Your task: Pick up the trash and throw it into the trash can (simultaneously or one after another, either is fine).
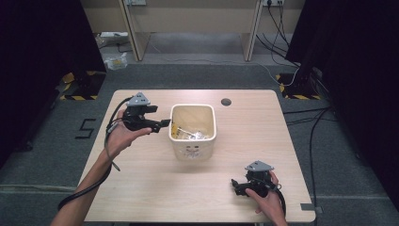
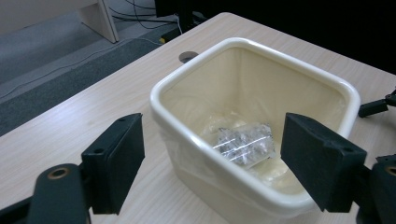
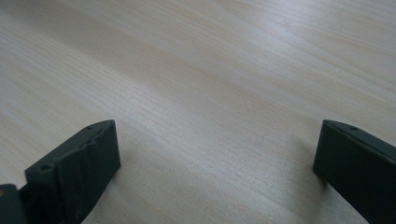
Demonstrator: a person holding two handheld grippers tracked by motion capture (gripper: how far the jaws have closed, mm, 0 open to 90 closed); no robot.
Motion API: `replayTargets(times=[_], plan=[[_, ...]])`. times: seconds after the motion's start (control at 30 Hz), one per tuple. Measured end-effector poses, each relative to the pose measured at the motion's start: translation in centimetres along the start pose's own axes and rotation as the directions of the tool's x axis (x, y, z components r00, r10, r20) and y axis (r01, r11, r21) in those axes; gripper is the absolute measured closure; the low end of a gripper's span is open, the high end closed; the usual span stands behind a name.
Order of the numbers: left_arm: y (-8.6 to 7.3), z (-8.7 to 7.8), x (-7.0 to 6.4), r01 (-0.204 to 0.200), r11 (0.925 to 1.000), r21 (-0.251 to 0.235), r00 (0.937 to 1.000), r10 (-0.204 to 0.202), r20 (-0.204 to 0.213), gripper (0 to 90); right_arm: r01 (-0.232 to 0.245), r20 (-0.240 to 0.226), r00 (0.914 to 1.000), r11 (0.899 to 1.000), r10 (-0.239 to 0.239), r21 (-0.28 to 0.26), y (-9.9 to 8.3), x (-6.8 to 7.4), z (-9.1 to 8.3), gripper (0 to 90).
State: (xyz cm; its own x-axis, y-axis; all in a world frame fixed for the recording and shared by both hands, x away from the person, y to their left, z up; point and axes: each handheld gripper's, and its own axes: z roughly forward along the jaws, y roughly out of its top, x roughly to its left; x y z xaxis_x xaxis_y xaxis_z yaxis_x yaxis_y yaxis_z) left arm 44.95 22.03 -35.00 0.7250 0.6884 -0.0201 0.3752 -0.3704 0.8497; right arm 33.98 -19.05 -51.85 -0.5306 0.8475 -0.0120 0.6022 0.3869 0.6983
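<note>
High view: bin (image 1: 192, 131), cream plastic with a clear liner, stood near the middle of the wooden table (image 1: 155, 188); crumpled clear wrappers (image 1: 190, 135) lay at its bottom.
Left gripper (image 1: 161, 123): held just left of the bin's rim, above the tabletop, its jaws pointing toward the bin.
Right gripper (image 1: 235, 185): low over the table's near right part, well apart from the bin, jaws pointing left.
Left gripper view: left gripper's jaws were spread wide and empty, one on each side of the bin's near corner (image 2: 224, 177); a crinkled clear packet (image 2: 245, 142) lay inside on the liner. A round hole (image 2: 188, 56) showed in the tabletop beyond the bin.
Right gripper view: right gripper's jaws were spread wide with nothing between them, just above bare wood grain (image 3: 210, 93).
</note>
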Motion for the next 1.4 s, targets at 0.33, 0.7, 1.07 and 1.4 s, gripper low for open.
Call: replayTargets(times=[0.33,0.7,1.07,1.4], plan=[[-1.6,-0.4,1.1,0.038,0.9993,-0.006,0.9992,-0.038,-0.007,21.0,-0.001,0.000,1.0000,1.000,0.001,0.002,0.0,0.0,0.0,0.7],[-3.0,-0.5,2.0,0.073,0.9973,-0.011,0.9971,-0.073,-0.019,21.1,0.002,0.000,1.0000,1.000,-0.002,0.000,0.0,0.0,0.0,0.7],[-5.0,-0.3,2.6,0.105,0.9945,0.002,0.9942,-0.105,-0.023,21.2,-0.002,0.001,1.0000,1.000,0.002,0.003,0.0,0.0,0.0,0.7],[-7.1,0.0,2.7,0.115,0.9932,0.021,0.9924,-0.114,-0.046,21.2,-0.002,0.001,1.0000,1.000,0.002,0.003,0.0,0.0,0.0,0.7]])
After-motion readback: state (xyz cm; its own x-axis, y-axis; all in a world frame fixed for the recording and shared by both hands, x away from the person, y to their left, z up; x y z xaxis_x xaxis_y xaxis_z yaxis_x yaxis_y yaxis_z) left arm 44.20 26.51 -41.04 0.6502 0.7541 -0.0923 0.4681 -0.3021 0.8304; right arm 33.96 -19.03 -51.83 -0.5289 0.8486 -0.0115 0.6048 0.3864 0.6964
